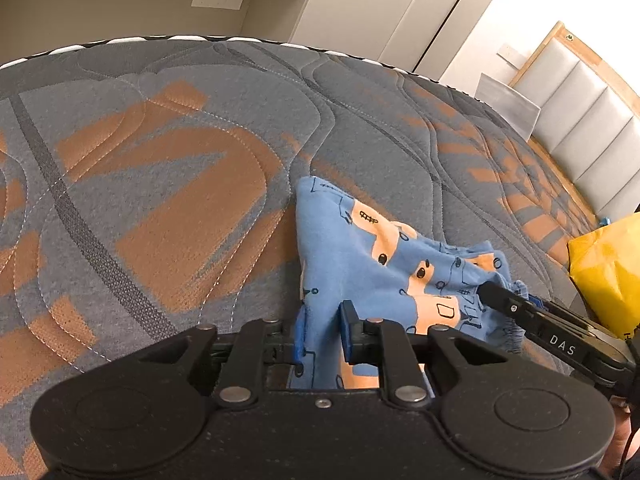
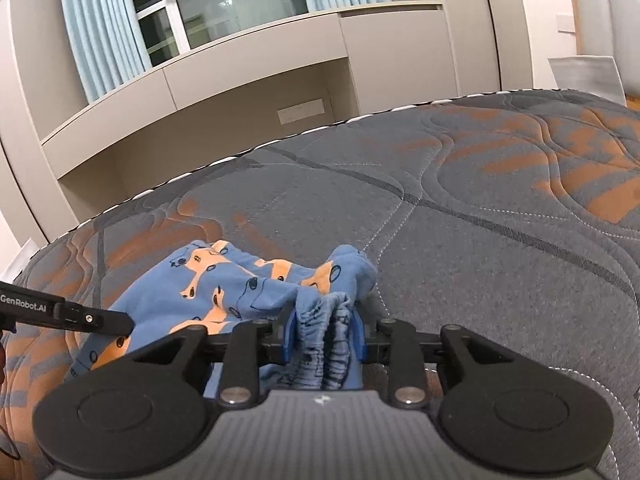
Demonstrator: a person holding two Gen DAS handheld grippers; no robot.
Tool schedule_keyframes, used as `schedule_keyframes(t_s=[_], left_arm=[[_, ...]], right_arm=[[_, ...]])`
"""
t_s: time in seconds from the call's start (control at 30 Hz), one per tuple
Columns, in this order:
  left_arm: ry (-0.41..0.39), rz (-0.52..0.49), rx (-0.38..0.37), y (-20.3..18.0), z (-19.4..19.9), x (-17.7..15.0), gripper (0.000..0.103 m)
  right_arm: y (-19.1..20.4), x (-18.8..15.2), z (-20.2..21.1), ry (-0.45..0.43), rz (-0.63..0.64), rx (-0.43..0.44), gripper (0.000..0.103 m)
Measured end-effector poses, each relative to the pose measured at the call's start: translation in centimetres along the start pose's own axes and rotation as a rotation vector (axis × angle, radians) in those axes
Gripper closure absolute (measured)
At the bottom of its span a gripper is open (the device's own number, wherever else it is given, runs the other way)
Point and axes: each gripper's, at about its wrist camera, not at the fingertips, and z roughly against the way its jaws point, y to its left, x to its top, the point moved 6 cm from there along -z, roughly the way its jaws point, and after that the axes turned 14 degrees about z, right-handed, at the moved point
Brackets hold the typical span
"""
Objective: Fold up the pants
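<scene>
Both grippers are clamped on the pants (image 1: 384,256), which lie bunched on the mattress (image 1: 160,184): left gripper (image 1: 322,332) pinches a blue fold, right gripper (image 2: 324,334) the gathered waistband. Cloth looks light, soft and limp, so it will sag between holds; edges and the waistband seem the best places to grip. Each gripper points slantwise down, side by side

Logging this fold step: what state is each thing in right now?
Pants: bunched, lifted partly off the mattress, held at two spots.
Left gripper: jaws shut on pants fabric.
Right gripper: jaws shut on the gathered waistband.
Yellow bag: on the mattress, untouched.
</scene>
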Motion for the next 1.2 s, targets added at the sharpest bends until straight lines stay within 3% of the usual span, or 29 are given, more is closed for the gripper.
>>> schedule_keyframes(t_s=[0.07,0.27,0.47,0.6,0.83,1.2], left_arm=[[-0.008,-0.007,0.012,0.0,0.2,-0.2,0.074],[-0.052,-0.025,0.046,-0.4,2.5,-0.8,0.031],[-0.109,-0.064,0.073,-1.2,7.4,-2.2,0.001],[-0.143,-0.094,0.076,-1.4,11.3,-4.4,0.001],[-0.174,-0.245,0.186,-2.3,16.3,-8.8,0.001],[-0.178,-0.347,0.237,-3.4,17.6,-12.8,0.001]], right_arm=[[-0.1,0.0,0.0,0.006,0.005,-0.018,0.057],[-0.8,-0.2,2.0,-0.005,-0.055,-0.094,0.031],[0.4,-0.6,7.7,-0.053,-0.079,-0.149,0.005],[2.1,-1.3,12.1,-0.064,-0.077,-0.178,0.0],[5.4,-4.1,17.7,-0.002,-0.054,-0.192,0.0],[6.9,-5.9,20.8,-0.024,-0.003,-0.264,0.0]])
